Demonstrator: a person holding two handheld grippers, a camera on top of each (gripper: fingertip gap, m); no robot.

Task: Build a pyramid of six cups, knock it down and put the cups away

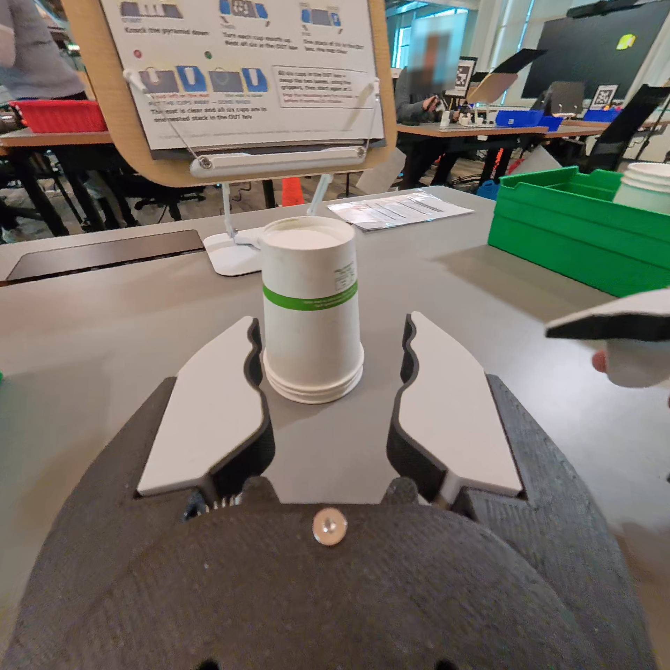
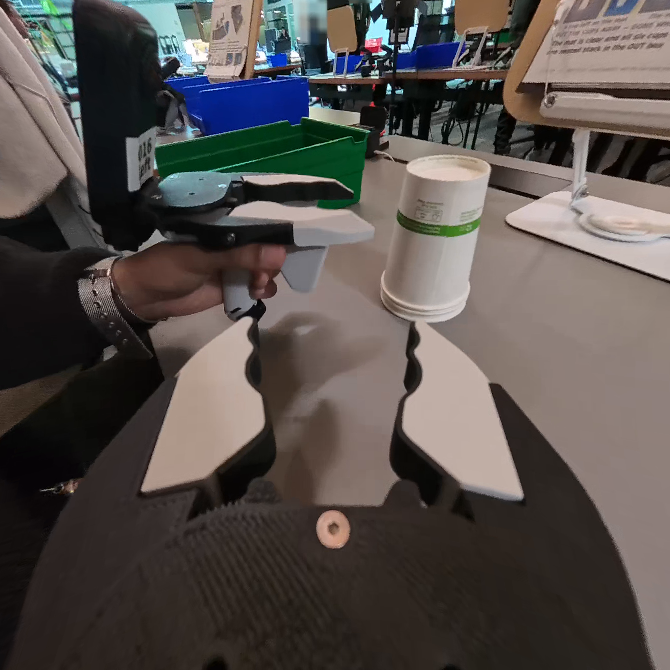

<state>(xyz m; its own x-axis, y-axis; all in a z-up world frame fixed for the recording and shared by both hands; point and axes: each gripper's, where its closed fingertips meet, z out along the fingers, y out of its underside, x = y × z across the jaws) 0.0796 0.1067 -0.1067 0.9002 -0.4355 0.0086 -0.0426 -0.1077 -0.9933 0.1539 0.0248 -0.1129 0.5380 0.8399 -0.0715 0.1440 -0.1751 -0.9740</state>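
Observation:
A stack of white paper cups with a green band point(image 1: 311, 311) stands upside down on the grey table point(image 1: 127, 326). My left gripper point(image 1: 331, 319) is open, its fingertips on either side of the stack's lower part, not touching it. The stack also shows in the right wrist view point(image 2: 433, 239), just beyond my right gripper point(image 2: 331, 326), which is open and empty. The left gripper point(image 2: 357, 206), held by a hand point(image 2: 188, 279), shows there to the left of the stack. A right gripper finger point(image 1: 612, 319) shows at the right edge of the left wrist view.
A green bin point(image 1: 580, 224) with a white cup stack point(image 1: 645, 188) in it stands at the right. Another green bin point(image 2: 268, 159) stands at the left. An instruction board on a white stand point(image 1: 232, 250) stands behind the cups. A laminated sheet point(image 1: 398, 210) lies beyond.

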